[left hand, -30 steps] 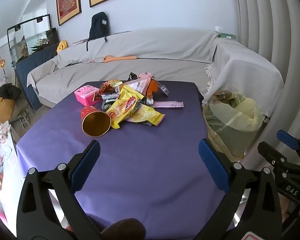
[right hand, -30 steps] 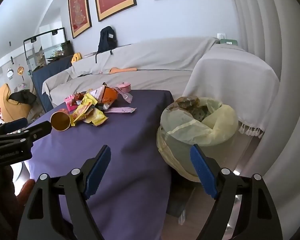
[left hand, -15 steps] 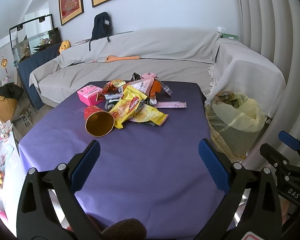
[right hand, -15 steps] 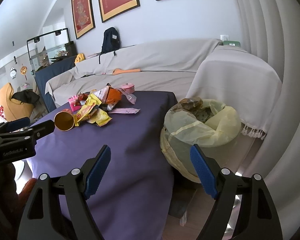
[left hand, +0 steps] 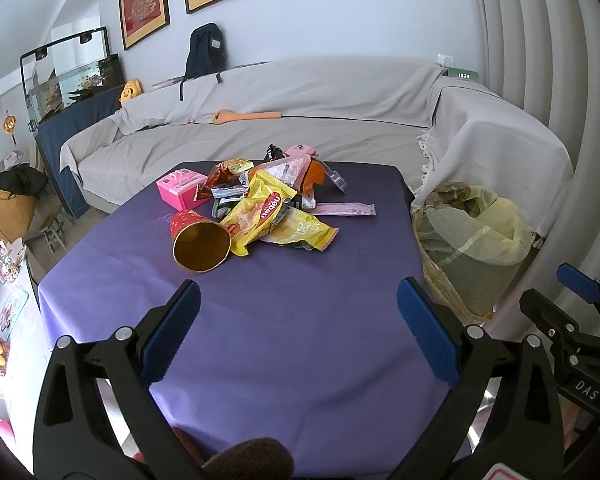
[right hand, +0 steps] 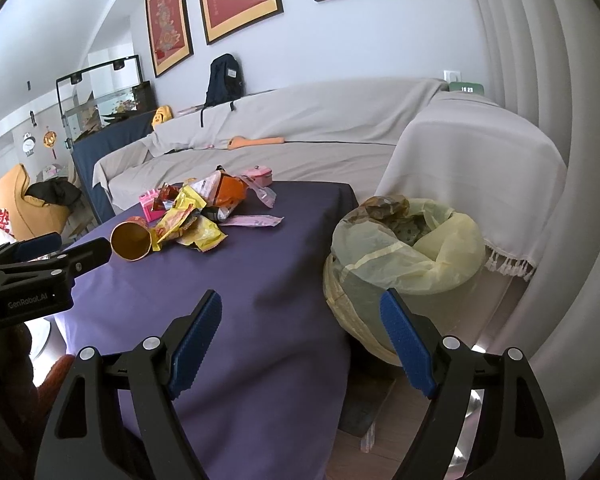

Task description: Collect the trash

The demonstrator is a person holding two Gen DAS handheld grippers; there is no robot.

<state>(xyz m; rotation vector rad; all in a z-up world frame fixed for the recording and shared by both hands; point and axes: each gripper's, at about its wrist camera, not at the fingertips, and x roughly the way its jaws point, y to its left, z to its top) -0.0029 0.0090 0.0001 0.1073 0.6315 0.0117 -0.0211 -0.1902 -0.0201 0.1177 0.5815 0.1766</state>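
Both tools are spread wide and hold nothing: the left tool (left hand: 298,318) hangs over the near edge of the purple table (left hand: 284,340), the right tool (right hand: 300,330) over its right edge. The trash pile (left hand: 260,208), wrappers with a tipped red cup (left hand: 198,240), lies toward the table's far edge. A yellow-lined trash bin (right hand: 404,264) stands just beside the right edge.

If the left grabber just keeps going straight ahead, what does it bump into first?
Probably the tipped-over red paper cup at the near edge of the trash pile. The left gripper is open over the bare purple tablecloth, with nothing between. Its height is hard to judge, so it might pass just above.
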